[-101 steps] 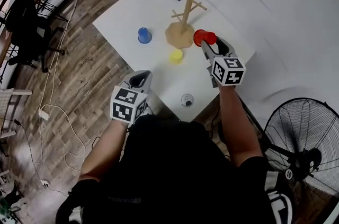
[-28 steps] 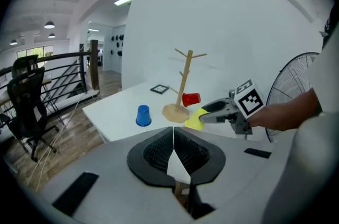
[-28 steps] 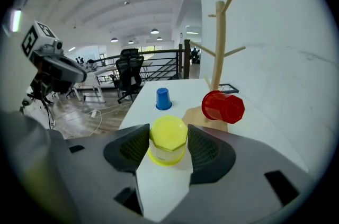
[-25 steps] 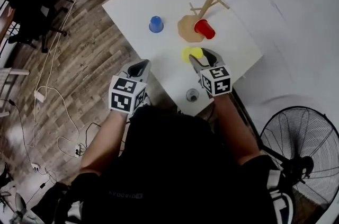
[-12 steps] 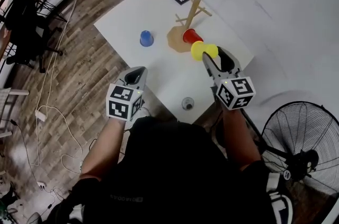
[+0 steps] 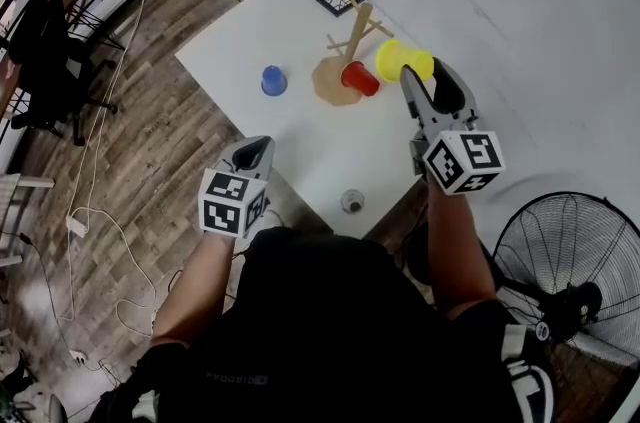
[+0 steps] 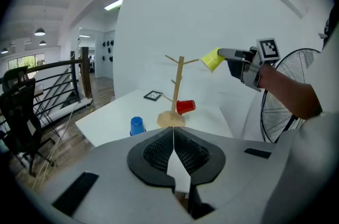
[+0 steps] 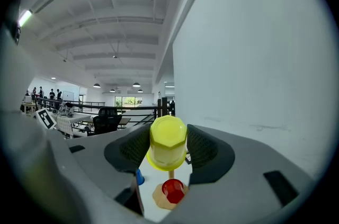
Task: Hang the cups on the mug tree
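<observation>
**Fig. 1.** My right gripper, its fingers clamped on the yellow cup and just closed slightly tighter, holds the cup in the air beside the mug tree, toward the tabletop's far corner. The red cup hangs on a lower peg. The blue cup stands inverted near the left edge. My left gripper, fingers together and empty, hovers at the near edge.
</observation>
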`<state>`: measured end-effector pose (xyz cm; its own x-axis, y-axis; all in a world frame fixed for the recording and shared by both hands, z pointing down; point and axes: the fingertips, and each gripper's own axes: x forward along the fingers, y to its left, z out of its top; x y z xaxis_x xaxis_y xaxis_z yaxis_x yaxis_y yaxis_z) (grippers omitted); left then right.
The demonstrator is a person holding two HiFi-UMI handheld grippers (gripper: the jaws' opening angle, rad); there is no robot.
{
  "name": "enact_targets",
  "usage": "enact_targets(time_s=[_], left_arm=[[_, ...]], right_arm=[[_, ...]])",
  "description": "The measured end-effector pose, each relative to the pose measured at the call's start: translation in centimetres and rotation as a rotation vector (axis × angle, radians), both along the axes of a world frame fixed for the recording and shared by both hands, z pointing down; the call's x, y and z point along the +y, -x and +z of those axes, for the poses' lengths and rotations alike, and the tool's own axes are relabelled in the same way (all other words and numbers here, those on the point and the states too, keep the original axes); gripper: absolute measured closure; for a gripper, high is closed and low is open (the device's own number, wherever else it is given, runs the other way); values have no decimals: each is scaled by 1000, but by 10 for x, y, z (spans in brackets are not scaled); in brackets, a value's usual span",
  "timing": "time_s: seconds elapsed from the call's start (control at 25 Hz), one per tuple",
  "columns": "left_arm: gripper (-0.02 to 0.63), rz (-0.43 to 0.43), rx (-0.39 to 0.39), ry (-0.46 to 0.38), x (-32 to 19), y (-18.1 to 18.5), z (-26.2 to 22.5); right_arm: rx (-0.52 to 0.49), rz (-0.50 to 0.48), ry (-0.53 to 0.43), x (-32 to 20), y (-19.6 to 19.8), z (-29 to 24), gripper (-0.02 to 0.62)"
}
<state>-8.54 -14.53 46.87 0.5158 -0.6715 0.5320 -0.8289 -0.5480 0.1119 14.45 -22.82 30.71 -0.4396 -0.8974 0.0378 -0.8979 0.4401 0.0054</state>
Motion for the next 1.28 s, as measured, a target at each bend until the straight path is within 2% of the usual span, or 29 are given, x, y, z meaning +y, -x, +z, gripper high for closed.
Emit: enact_targets(time_s=[0.24, 0.8, 1.28], left_arm=[[589, -22, 2, 3, 1, 5, 1], [589, -80, 6, 13, 6, 19, 6], [589, -74, 9, 17, 4, 15, 8]], right_arm=[[5, 31, -48, -22, -6, -20, 379], [77, 13, 52, -64, 18, 26, 379], [104, 3, 85, -55, 18, 44, 379]])
